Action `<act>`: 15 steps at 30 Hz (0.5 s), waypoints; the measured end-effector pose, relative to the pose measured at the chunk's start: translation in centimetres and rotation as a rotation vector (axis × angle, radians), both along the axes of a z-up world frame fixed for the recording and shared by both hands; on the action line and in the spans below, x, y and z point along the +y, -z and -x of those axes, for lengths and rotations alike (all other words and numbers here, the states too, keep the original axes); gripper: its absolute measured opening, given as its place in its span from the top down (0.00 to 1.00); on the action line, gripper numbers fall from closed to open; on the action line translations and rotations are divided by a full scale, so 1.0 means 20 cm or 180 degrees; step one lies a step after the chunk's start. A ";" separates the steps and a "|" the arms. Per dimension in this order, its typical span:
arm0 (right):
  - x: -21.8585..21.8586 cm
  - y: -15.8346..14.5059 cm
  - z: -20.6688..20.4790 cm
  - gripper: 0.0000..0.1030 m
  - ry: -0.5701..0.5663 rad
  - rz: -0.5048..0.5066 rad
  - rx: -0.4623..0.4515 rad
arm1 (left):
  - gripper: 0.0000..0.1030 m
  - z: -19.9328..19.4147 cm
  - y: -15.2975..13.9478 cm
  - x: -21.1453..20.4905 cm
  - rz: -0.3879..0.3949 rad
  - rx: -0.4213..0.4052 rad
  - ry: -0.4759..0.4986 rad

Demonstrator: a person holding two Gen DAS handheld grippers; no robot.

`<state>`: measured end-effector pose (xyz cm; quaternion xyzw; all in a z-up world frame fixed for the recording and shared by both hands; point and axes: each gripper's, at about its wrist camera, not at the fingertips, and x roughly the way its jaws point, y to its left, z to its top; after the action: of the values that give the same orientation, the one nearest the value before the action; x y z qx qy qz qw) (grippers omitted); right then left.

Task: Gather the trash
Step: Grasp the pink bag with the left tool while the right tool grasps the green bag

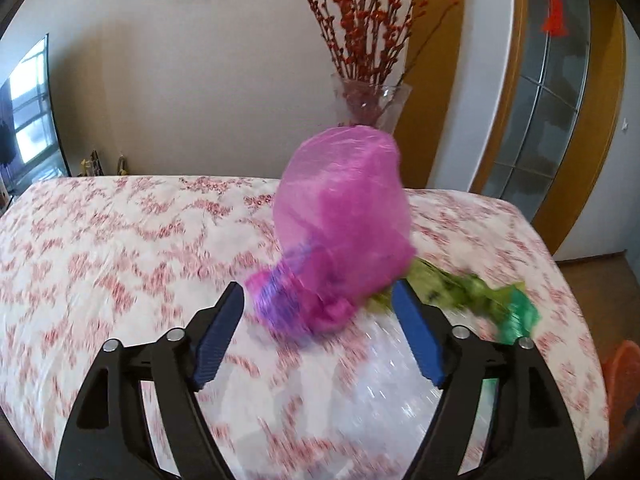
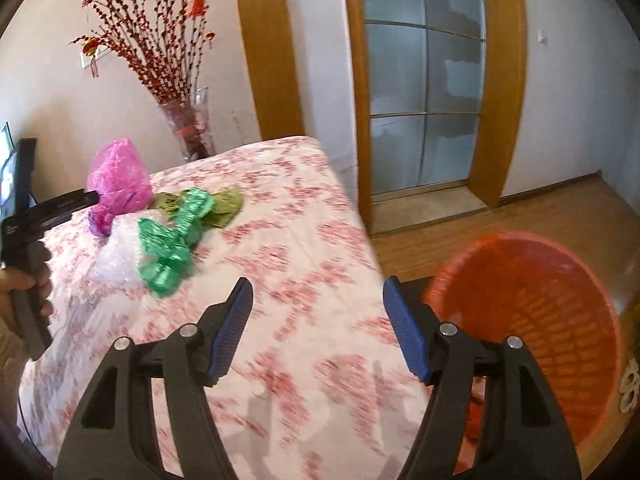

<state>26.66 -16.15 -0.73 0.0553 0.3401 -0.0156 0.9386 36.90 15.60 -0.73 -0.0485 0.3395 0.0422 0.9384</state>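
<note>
A puffed pink plastic bag (image 1: 344, 208) (image 2: 118, 178) stands on the floral tablecloth (image 1: 120, 240) (image 2: 320, 248). My left gripper (image 1: 318, 285) is open, with the bag's crumpled lower end between its blue fingertips; a gap shows at the left pad. Beside the bag lie a yellow-green wrapper (image 1: 436, 280) (image 2: 226, 204), a shiny green wrapper (image 1: 516, 312) (image 2: 172, 240) and clear bubble plastic (image 1: 360, 380) (image 2: 116, 252). My right gripper (image 2: 318, 281) is open and empty above the cloth near the table's right edge. An orange mesh basket (image 2: 540, 300) (image 1: 624, 372) stands on the floor to its right.
A glass vase (image 1: 368, 100) (image 2: 188, 124) with red berry branches stands behind the table's far edge. A person's hand (image 2: 20, 284) holds the left gripper's handle at the left. A glazed wooden door (image 2: 424, 80) and wood floor lie beyond the basket. A screen (image 1: 32, 108) sits far left.
</note>
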 end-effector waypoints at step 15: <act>0.21 0.08 -0.16 0.36 -0.0251 0.0088 0.0152 | 0.64 -0.26 0.16 0.04 0.0180 0.0308 0.0395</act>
<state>29.90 -11.88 -2.37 0.0284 0.3641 0.0153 0.9308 42.06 16.49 -3.92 -0.0518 0.3879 -0.0233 0.9200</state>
